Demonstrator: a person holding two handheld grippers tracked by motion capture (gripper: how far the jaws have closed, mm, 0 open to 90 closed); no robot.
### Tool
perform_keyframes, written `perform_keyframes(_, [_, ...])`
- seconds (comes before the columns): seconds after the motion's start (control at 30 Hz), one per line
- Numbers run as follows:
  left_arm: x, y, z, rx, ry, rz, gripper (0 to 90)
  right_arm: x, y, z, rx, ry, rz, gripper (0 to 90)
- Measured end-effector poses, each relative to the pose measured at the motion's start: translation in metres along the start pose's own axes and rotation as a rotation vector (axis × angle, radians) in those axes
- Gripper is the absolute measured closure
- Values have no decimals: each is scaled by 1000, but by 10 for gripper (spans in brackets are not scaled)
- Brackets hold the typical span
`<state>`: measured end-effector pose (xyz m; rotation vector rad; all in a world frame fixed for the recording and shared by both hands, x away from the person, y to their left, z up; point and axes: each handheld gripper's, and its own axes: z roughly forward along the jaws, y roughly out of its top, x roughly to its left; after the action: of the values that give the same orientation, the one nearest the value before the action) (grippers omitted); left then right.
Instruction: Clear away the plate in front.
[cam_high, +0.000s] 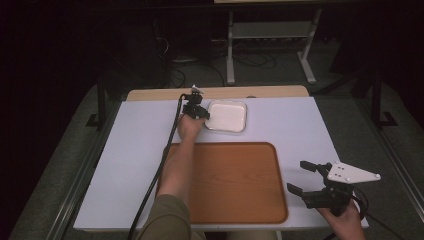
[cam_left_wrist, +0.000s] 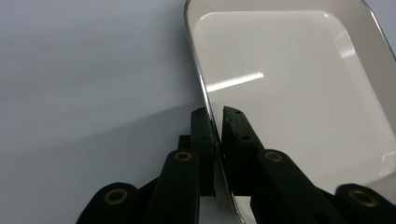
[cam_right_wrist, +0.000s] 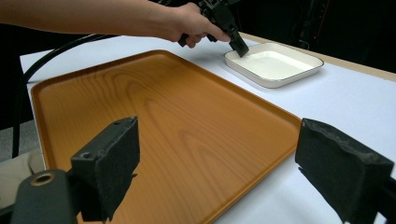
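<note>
A wooden tray (cam_high: 240, 185) lies bare on the near half of the white table (cam_high: 300, 125), reaching almost to the near edge. Beyond the table's far edge stands a white metal frame (cam_high: 270, 35), with cables (cam_high: 195, 65) lying on the grey floor (cam_high: 280, 70).

The left gripper (cam_left_wrist: 218, 133) sits at the end of an outstretched forearm, its jaws pinched nearly together. The right gripper (cam_high: 299, 176) rests low, jaws spread wide.

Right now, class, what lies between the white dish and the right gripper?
The wooden tray lies between the white dish and the right gripper, plainest in the high view.
</note>
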<state>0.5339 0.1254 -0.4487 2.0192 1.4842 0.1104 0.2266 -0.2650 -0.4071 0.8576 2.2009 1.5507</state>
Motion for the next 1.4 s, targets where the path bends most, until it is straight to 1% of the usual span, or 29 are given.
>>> perform_keyframes(0.1, [1,0,1,-8,-18,-23,858,0,0,-1,-3,-1,2,131])
perform_keyframes(0.17, [2,-1,2,-17,-39,-50,875,-1,0,-1,-4,-1,4,132])
perform_keyframes(0.2, [2,-1,2,-17,-39,-50,884,-1,0,-1,-4,-1,4,132])
perform_keyframes(0.23, [3,-1,3,-23,-53,-66,889,-1,0,-2,-8,-3,6,131])
perform_keyframes(0.33, [3,-1,3,-28,-59,-78,891,-1,-1,-3,-11,-3,7,131])
perform_keyframes(0.37, [5,-1,3,-39,-79,-98,892,-1,-1,-3,-11,-2,7,131])
perform_keyframes(0.67, [5,0,1,-48,-79,-107,892,-1,-1,-3,-12,-3,11,131])
perform_keyframes(0.87, [5,1,-1,-59,-90,-113,893,-1,-1,-4,-15,-5,12,131])
perform_keyframes(0.9, [5,1,-3,-69,-97,-116,893,-1,-1,-5,-17,-5,11,131])
perform_keyframes(1.07, [5,3,-7,-82,-105,-117,893,-1,-2,-5,-20,-5,13,131])
perform_keyframes(1.3, [5,5,-19,-104,-116,-102,893,0,-2,-5,-16,-7,12,131])
perform_keyframes(1.4, [5,5,-22,-110,-116,-97,893,0,-2,-5,-16,-6,12,131])
